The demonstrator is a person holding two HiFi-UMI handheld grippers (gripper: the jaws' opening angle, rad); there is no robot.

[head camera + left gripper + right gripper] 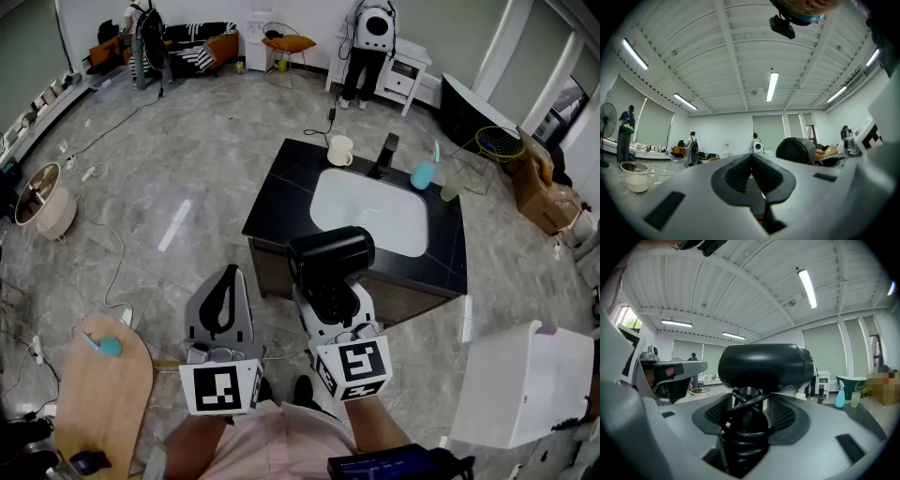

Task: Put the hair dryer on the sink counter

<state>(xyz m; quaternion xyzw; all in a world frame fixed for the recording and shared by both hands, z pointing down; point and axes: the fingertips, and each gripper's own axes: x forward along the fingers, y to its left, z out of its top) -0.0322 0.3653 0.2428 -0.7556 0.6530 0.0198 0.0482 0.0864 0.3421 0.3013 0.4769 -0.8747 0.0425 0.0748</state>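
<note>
The head view alone shows the layout. The black sink counter [281, 202] stands ahead on the grey floor, with a white basin [370, 211] sunk in its middle. Along its far edge, from left to right, are a mug [339, 150], a dark tap [386, 153], a blue spray bottle [424, 173] and a glass [451, 190]. The hair dryer [330, 255] is up in the air, at the counter's near edge and not resting on it. It is carried by the right gripper [328, 292], and the left gripper [225, 274] is beside it to the left.

Only the right gripper view shows the grip itself. The jaws stand wide and press on the dryer's handle from both sides. The handle is wound round with a black coiled cord, and the barrel lies crosswise above the jaws.

The left gripper view shows its own jaws closed tip to tip with nothing between them. It also shows the dryer's round ribbed rear grille off to the right, which no other view gives.

The dryer is glossy black all over, with a short, fat barrel. From above, the barrel hides most of the handle and the jaws beneath it.
</note>
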